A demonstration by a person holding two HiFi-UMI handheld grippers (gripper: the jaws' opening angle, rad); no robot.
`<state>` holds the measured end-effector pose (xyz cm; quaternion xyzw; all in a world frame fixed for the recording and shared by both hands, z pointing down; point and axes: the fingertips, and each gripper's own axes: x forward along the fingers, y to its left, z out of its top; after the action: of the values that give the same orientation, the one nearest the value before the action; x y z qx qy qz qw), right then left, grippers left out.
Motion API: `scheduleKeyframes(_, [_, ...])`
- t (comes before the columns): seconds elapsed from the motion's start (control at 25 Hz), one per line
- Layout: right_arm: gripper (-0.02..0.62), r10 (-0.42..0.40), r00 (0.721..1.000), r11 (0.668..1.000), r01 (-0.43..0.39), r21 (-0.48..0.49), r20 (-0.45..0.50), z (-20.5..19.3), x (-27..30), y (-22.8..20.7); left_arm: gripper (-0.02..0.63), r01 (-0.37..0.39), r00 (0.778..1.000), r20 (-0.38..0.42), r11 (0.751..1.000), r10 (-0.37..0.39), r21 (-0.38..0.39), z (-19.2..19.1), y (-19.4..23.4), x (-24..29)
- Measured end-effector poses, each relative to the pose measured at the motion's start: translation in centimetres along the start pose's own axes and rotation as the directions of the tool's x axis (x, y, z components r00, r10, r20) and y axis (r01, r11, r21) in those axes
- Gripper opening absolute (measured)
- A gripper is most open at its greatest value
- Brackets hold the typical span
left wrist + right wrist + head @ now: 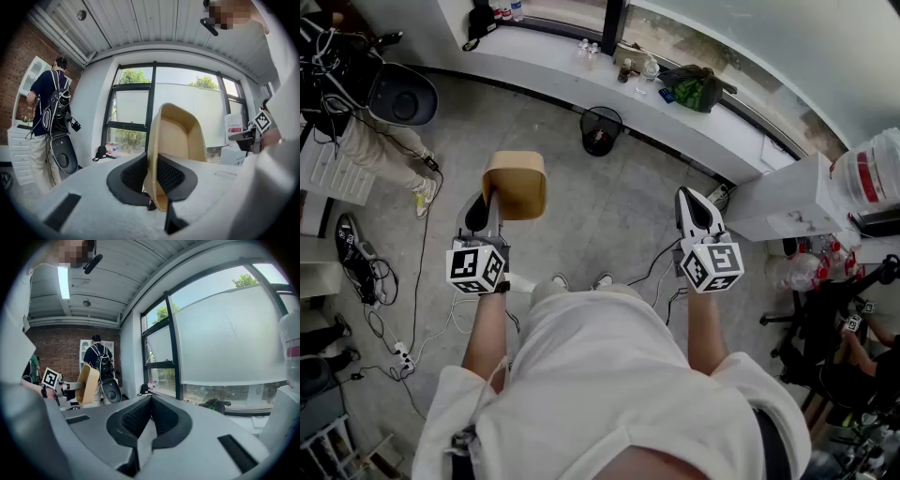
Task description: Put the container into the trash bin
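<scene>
Currently the container (514, 185) is carried in the left gripper (490, 202), at left of centre in the head view, in the air over the floor (609, 202).

Grip, left gripper view: the jaws (152, 176) are closed narrowly on one thin wall of the container (178, 136), with one pad inside and one outside. The rest of the container stands up beyond the pads, its hollow turned toward the right of that frame. A wall pinch is probably used because the body looks too wide to be spanned by the jaws. The pinch also leaves the container free to drop once the jaws are released.

Right gripper (695, 201): the pads are seen together in the right gripper view (149, 416), with nothing between them. It is held level beside the left one, at right of centre in the head view, apparently idle and kept clear of the load. The container (88, 383) is seen from it at mid left.

Bin (601, 129): black, on the floor below the ledge (553, 58), at upper centre of the head view. It lies above and to the right of the container in the frame, well apart from it. The carry is judged unfinished, and the container is not yet over the bin mouth.
</scene>
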<state>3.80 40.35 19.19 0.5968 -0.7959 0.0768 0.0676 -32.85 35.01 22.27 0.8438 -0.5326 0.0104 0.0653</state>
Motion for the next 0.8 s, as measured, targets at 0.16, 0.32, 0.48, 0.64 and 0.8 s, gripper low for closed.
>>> scheduleKeyframes(0.16, [0.0, 0.005, 1.0, 1.0, -0.005, 0.007, -0.005, -0.2, 0.1, -0.5, 0.049, 0.001, 1.0, -0.004, 1.0, -0.001, 0.003, -0.2, -0.4, 0.5])
scheduleKeyframes(0.32, [0.0, 0.045, 0.999, 0.997, -0.046, 0.056, 0.01, -0.4, 0.0, -0.6, 0.049, 0.008, 1.0, -0.014, 1.0, -0.008, -0.006, -0.6, -1.0, 0.9])
scheduleKeyframes(0.48, [0.002, 0.071, 0.997, 0.995, -0.072, 0.067, 0.019, -0.4, -0.2, -1.2, 0.048, 0.016, 1.0, -0.019, 1.0, -0.016, -0.002, -0.6, -2.2, 1.6])
scheduleKeyframes(0.64, [0.002, 0.078, 0.997, 0.995, -0.079, 0.067, 0.013, -0.8, -0.3, -2.4, 0.049, 0.013, 1.0, -0.026, 1.0, -0.013, 0.001, -0.8, -3.4, 2.3])
scheduleKeyframes(0.8, [0.002, 0.087, 0.996, 0.993, -0.087, 0.077, 0.008, -1.2, -0.2, -4.0, 0.049, 0.004, 0.999, -0.032, 1.0, -0.004, 0.006, -0.8, -4.6, 3.2])
